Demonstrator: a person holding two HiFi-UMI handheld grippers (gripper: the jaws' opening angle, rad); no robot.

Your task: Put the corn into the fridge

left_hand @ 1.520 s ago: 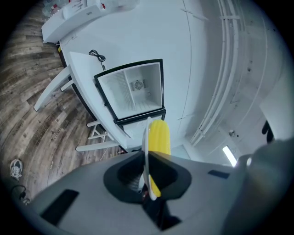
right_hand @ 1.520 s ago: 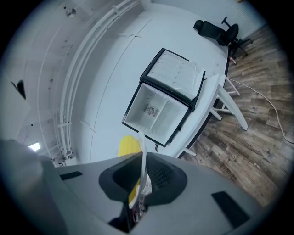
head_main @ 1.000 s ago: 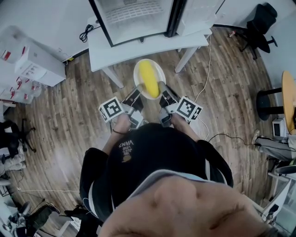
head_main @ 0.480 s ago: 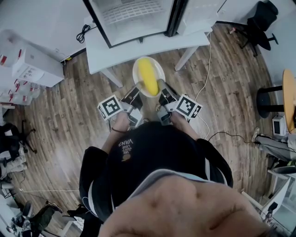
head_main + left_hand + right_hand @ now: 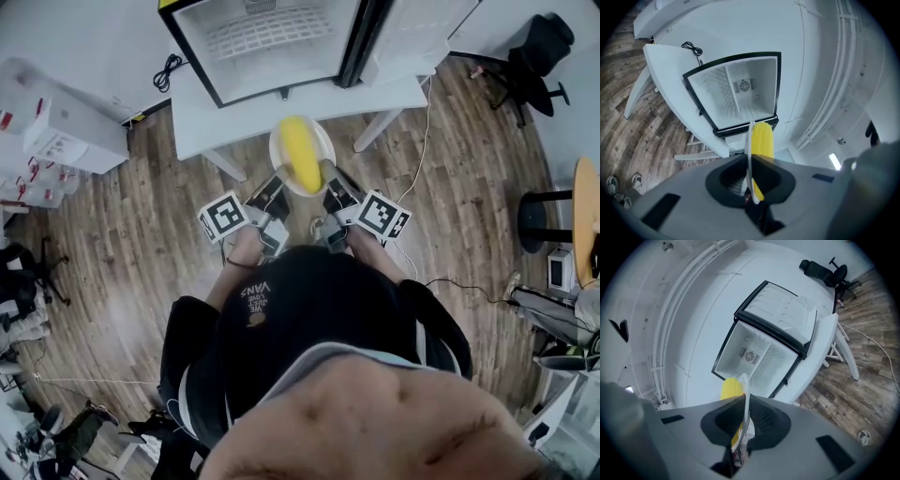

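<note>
A yellow corn cob lies on a small white plate. I carry the plate level between both grippers. My left gripper is shut on the plate's near left rim, and my right gripper is shut on its near right rim. In the left gripper view the plate shows edge-on between the jaws, with the corn to its right. In the right gripper view the plate is also edge-on, the corn to its left. The open fridge stands ahead on a white table, its inside bare.
The fridge door hangs open to the right. A black cord lies on the table's left end. White boxes stand at the left, a black office chair at the far right, and a cable runs over the wooden floor.
Both grippers have carried the plate with the corn forward toward the table and the open fridge. Both grips are unchanged.
</note>
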